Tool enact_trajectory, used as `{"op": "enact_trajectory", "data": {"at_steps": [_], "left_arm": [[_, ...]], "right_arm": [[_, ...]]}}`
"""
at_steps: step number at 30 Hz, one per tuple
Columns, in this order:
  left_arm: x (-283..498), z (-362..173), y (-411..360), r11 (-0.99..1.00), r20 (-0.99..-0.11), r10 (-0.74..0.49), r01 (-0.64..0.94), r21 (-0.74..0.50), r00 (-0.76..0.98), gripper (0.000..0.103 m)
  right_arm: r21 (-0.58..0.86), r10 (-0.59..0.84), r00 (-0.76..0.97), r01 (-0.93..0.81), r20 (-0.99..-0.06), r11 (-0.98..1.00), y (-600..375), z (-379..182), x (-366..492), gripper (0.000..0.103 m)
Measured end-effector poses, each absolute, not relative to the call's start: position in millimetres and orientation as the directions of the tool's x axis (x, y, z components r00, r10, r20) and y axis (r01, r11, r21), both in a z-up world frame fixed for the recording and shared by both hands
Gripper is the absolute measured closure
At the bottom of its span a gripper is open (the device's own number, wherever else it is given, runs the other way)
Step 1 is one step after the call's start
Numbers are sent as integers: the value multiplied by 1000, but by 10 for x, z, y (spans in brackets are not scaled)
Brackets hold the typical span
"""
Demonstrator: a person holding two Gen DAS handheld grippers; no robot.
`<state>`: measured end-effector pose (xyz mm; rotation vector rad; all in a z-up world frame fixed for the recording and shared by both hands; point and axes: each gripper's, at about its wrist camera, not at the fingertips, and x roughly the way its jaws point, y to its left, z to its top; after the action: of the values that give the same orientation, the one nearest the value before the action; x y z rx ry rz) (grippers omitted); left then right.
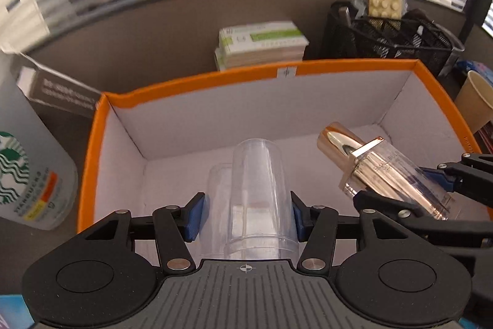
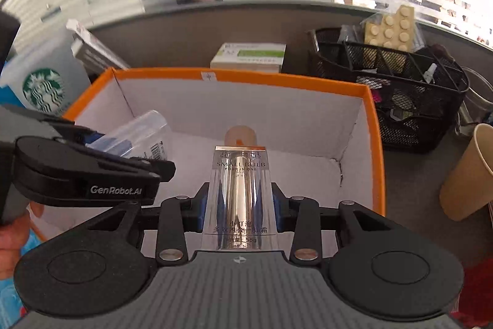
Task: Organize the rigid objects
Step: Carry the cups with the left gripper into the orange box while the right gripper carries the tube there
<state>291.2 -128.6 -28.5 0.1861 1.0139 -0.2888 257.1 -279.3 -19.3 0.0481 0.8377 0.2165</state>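
Over the open orange-rimmed box point(image 1: 95, 144), both grippers are hanging side by side with something in each, noses tipped down toward the white floor of the box.

Far left, outside the box, a Starbucks bottle point(image 1: 27, 174) is standing next to a leaning grey carton point(image 1: 61, 91), so nothing to do with the drop.

Then the left gripper point(image 1: 245, 215) is clamping a clear plastic tube point(image 1: 257, 184) between its blue pads, jaws about half closed on it. The tube's long axis is running straight out along the fingers, far end pointing at the back wall of the box. It's sitting above the left-middle part of the box floor, not touching it as far as the views show.

Right of that, the right gripper point(image 2: 238, 211) is pinching a gold-capped cosmetic bottle point(image 2: 238, 190), jaws narrower, pads on the clear lower body. Same deal: long axis out along the fingers, cap end forward and down. In the left wrist view it's angling in above the right half of the box.

The box itself is looking empty apart from what's being held over it. So the coming move is probably turning on lowering and letting go, each arm being nearest its own half.

Further right, a black mesh organizer point(image 2: 400, 100) is holding a cream studded brick point(image 2: 391, 30) and small clutter, and a paper cup point(image 2: 465, 174) is standing beside the box.
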Motion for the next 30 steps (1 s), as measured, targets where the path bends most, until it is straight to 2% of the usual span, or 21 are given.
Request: {"op": "enact_trajectory", "data": {"at_steps": [9,15,20,23,24,27,30], "left_arm": [[3070,-418,-1343,951,-901,-113,309,24,418,50],[3129,-499,-1476,940,-923,-29,325,106,384,50],[3185,-557,-1462,943,-944,-20,319,91,328,50],[3165,-557,-1493,939,-940,2,323,120,341,45],[3161,-559,-1499,939,-938,14,317,131,345,39],[3162,-567,-1485,942,-938,30,303,143,347,31],[3181,-572,-1447,950,-943,20,288,122,333,29]], "right_arm": [[77,159,584,-163,-796,984,-2719,-279,2764,68],[37,113,544,-150,-832,988,-2676,-323,2839,68],[-6,82,518,-165,-852,986,-2619,-345,2877,68],[2,85,509,-161,-857,987,-2636,-378,2872,68],[5,86,505,-159,-859,987,-2634,-392,2896,68],[-2,80,497,-161,-864,987,-2622,-404,2906,68],[-5,77,498,-163,-864,987,-2616,-401,2906,66]]}}
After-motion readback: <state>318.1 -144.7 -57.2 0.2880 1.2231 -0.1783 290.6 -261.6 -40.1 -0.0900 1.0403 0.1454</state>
